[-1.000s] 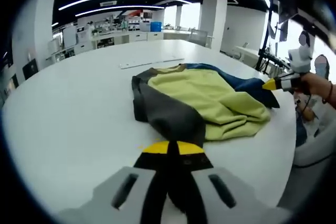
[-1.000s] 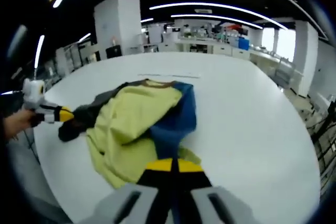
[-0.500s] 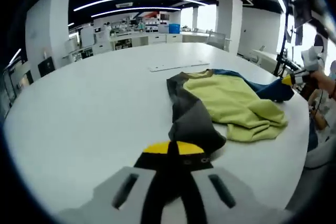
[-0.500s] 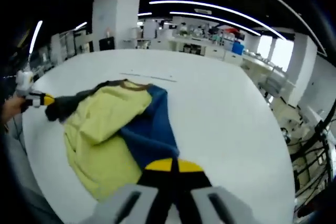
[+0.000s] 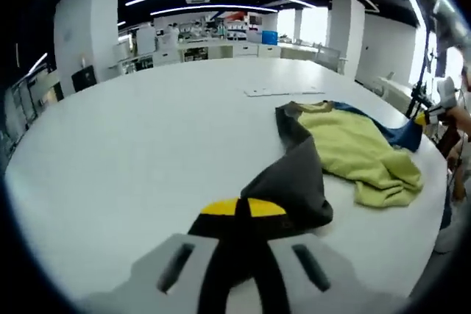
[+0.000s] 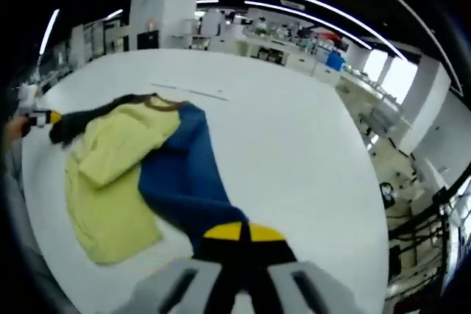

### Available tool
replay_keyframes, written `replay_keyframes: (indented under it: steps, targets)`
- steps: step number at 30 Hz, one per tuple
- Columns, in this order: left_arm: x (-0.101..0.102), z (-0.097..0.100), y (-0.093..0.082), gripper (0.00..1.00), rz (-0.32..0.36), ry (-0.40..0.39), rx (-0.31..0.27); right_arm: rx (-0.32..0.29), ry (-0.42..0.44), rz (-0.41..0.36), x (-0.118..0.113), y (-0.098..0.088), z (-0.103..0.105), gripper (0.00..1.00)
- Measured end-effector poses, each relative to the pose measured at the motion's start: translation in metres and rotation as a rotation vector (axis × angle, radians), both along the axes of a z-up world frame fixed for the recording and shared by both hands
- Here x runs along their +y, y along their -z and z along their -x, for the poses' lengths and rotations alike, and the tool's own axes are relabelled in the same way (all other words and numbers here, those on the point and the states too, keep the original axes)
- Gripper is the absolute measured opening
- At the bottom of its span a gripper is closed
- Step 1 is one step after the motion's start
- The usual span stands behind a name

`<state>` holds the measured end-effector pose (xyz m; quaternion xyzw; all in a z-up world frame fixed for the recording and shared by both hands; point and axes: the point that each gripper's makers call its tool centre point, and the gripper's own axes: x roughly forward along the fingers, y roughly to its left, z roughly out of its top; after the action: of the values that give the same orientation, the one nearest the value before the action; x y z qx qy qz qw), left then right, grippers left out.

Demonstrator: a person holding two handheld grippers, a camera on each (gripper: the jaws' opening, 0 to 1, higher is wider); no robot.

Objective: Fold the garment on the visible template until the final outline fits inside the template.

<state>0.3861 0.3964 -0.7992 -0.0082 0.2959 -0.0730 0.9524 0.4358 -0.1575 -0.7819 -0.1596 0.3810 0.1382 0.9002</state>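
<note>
Two grippers are pinching opposite ends of one garment [image 5: 346, 148] that is lying spread across a large white table [image 5: 140, 145]. In the left gripper view, the left gripper [image 5: 242, 209] is pressing its yellow-tipped jaws together on the grey sleeve [image 5: 291, 189], which is running from the jaws up toward the yellow-green body [image 5: 360, 145] of the garment. Beyond that body, at the table's far right edge, the right gripper [image 5: 422, 118] is showing small, with a person's hand [image 5: 458, 119] behind it, at the blue sleeve's end [image 5: 405, 134]. In the right gripper view, the right gripper [image 6: 241, 232] is clamping its jaws on the blue sleeve [image 6: 188, 182], which is stretching away from the jaws to the yellow-green body [image 6: 110, 174]. At the table's left edge the left gripper [image 6: 45, 117] is holding the dark grey sleeve [image 6: 81, 119]. A thin pale strip [image 6: 188, 90] is lying flat on the table just past the garment's collar.
</note>
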Motion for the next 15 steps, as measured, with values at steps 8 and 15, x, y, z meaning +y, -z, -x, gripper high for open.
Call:
replay_keyframes:
  steps: [8,15]
  targets:
    - [0.03,-0.006,0.003,0.0,-0.05,-0.045,0.024,0.047,-0.008,0.06,-0.022,0.01,-0.013,0.0]
    - [0.053,-0.014,0.012,0.0,-0.08,-0.075,0.062,0.092,0.083,0.049,-0.048,0.018,-0.028,0.0]
